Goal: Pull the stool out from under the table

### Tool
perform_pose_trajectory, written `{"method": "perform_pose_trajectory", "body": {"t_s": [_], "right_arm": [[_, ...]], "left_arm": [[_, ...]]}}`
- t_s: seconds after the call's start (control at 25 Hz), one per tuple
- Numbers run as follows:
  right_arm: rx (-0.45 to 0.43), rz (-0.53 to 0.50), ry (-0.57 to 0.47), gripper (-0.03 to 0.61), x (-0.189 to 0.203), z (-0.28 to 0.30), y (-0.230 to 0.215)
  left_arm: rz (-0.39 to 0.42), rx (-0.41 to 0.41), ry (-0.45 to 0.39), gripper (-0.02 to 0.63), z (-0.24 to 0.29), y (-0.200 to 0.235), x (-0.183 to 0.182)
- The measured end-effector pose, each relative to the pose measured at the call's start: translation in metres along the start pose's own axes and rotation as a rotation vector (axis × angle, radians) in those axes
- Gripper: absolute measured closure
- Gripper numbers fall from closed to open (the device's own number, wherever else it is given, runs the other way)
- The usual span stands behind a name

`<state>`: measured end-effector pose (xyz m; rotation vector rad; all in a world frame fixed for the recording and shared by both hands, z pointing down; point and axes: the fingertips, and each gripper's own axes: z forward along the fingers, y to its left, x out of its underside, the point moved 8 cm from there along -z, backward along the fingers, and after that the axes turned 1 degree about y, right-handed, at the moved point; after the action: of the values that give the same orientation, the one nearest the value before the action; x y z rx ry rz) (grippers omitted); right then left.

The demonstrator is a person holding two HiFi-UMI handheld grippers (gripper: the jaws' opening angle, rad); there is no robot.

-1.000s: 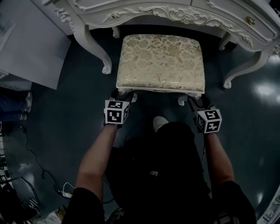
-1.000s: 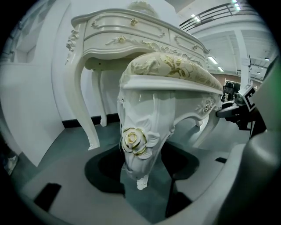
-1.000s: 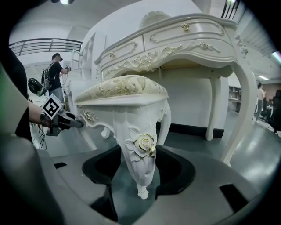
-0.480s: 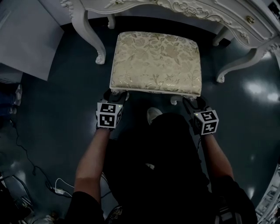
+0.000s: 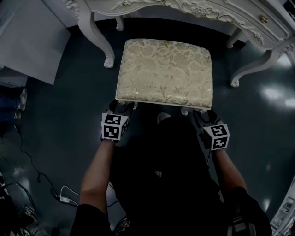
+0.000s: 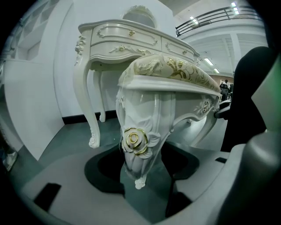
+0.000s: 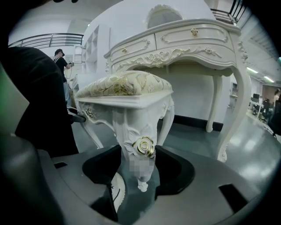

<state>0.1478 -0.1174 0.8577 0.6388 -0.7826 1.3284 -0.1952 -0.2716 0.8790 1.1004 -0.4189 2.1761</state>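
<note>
The stool (image 5: 165, 73) stands on the dark floor (image 5: 69, 115) in front of the white table (image 5: 203, 13). Its patterned seat cushion is in full sight in the head view. The far edge of the seat lies just beside the table's front edge, between the two curved front table legs (image 5: 94, 39).

The left gripper (image 5: 120, 108) is at the near left corner of the stool. In the left gripper view, its two dark jaws sit on either side of the near left leg (image 6: 139, 132) and press against it, just at and below the gold rose carving (image 6: 133, 141). The foot of this leg hangs between the jaws.

The right gripper (image 5: 203, 116) is at the near right corner of the stool. In the right gripper view, its jaws clamp the near right leg (image 7: 131, 127) at the level of that leg's own gold carving.

Both grippers are low, below the seat edge, with their marker cubes facing up. A light shoe (image 5: 161, 118) shows on the floor between the two grippers, just beside the near edge of the seat.
</note>
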Motion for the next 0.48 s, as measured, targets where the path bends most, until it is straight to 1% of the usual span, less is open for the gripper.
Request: {"method": "perform_pose_trajectory", "body": {"t_s": [0.48], "right_arm": [[0.017, -0.001, 0.018, 0.313, -0.0025, -0.0002, 0.0039]], "left_arm": [[0.007, 0.0, -0.039, 0.342, -0.0014, 0.0035, 0.0007]]}}
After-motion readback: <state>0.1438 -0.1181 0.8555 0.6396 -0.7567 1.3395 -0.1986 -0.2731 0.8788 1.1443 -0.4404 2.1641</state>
